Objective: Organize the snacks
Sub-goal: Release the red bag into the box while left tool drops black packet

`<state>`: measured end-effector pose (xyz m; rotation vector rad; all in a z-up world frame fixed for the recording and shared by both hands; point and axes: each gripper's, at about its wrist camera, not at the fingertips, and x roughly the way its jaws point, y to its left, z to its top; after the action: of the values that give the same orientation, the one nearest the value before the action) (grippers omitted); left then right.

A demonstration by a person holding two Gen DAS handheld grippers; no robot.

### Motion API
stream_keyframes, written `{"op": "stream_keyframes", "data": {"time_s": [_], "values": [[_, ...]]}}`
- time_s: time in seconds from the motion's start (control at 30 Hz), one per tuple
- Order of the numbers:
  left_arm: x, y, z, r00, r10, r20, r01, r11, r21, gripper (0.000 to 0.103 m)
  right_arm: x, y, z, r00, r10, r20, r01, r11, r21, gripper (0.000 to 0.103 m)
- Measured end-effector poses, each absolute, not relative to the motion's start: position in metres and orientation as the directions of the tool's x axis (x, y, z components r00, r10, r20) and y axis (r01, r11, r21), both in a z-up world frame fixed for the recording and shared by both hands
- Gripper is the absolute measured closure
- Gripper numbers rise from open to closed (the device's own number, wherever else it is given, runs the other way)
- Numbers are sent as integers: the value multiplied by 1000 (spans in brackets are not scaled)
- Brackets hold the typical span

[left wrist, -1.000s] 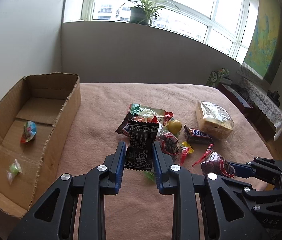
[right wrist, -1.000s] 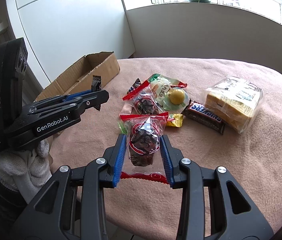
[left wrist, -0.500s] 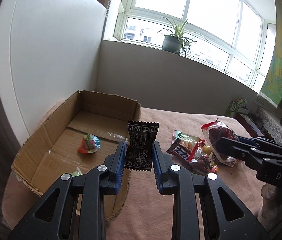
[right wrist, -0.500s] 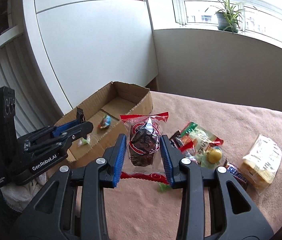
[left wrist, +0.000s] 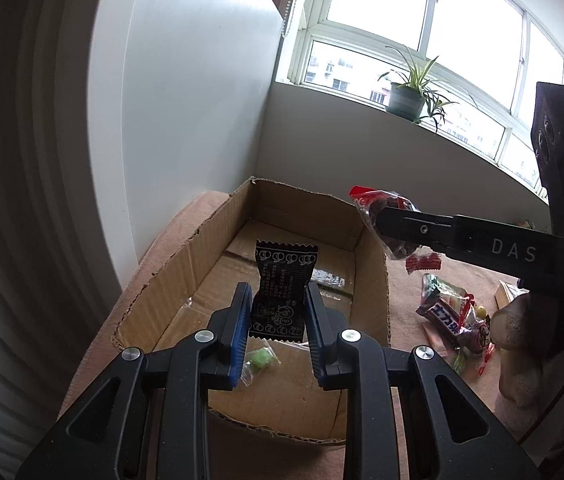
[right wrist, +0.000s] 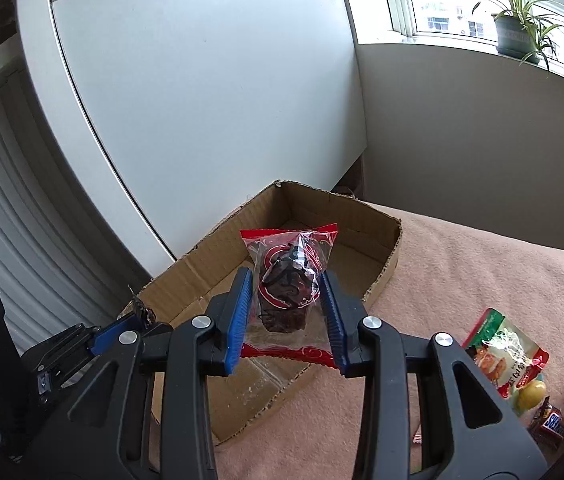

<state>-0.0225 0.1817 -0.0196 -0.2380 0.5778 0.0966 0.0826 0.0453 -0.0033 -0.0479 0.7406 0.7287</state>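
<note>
Left claw [left wrist: 278,316] pinching black printed wrapper [left wrist: 283,292], upright, serrated ends. Right claw [right wrist: 287,316] pinching clear red-trimmed packet [right wrist: 287,280], dark snack inside. Cardboard box [left wrist: 373,292] at twelve o'clock.

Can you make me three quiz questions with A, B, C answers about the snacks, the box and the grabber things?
1. Where is the black packet held by the left gripper?
A. Over the cardboard box
B. On the windowsill
C. Under the blanket

2. What colour are the ends of the clear packet in the right gripper?
A. Green
B. Red
C. Yellow

3. What state is the right gripper in?
A. Wide open and empty
B. Lying on the blanket
C. Shut on a packet

Answers:
1 A: in the left wrist view the box floor shows behind and below the black packet.
2 B: red strips run across the top and bottom of the clear packet.
3 C: both blue pads press the sides of the clear packet.
</note>
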Motion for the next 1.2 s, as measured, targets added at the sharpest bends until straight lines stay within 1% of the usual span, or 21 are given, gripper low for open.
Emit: {"op": "stream_keyframes", "data": {"time_s": [0.07, 0.1, 0.13, 0.17, 0.2, 0.23, 0.4, 0.57, 1.0, 1.2], "values": [[-24, 186, -22, 830, 35, -557, -172, 966, -195, 78, 86, 53, -10, 501, 579, -643, -623, 757, 196, 66], [-24, 189, -24, 826, 36, -562, -177, 964, -199, 78, 85, 54, -12, 502, 579, -643, -625, 756, 193, 64], [-24, 191, -25, 823, 38, -567, -183, 962, -202, 77, 85, 53, -13, 511, 572, -641, -619, 763, 187, 50], [-25, 193, -26, 821, 43, -570, -193, 960, -205, 74, 86, 53, -12, 519, 573, -635, -615, 766, 188, 41], [-25, 195, -26, 822, 40, -568, -191, 959, -209, 74, 85, 52, -11, 527, 578, -623, -614, 766, 191, 30], [-26, 195, -26, 823, 39, -567, -189, 959, -209, 74, 84, 50, -9, 538, 577, -614, -609, 770, 190, 28], [-32, 195, -20, 836, 52, -547, -199, 956, -214, 72, 79, 39, 0, 548, 580, -603, -607, 772, 190, 28], [-34, 192, -16, 847, 44, -530, -186, 958, -218, 72, 69, 22, 8, 586, 548, -597, -597, 790, 140, 28], [-26, 149, -5, 863, -21, -505, -101, 972, -212, 72, 56, -73, 26, 642, 518, -565, -523, 835, 172, 28], [-18, 121, -4, 857, -63, -511, -50, 978, -205, 72, 47, -120, 18, 651, 499, -572, -484, 853, 194, 28]]}}
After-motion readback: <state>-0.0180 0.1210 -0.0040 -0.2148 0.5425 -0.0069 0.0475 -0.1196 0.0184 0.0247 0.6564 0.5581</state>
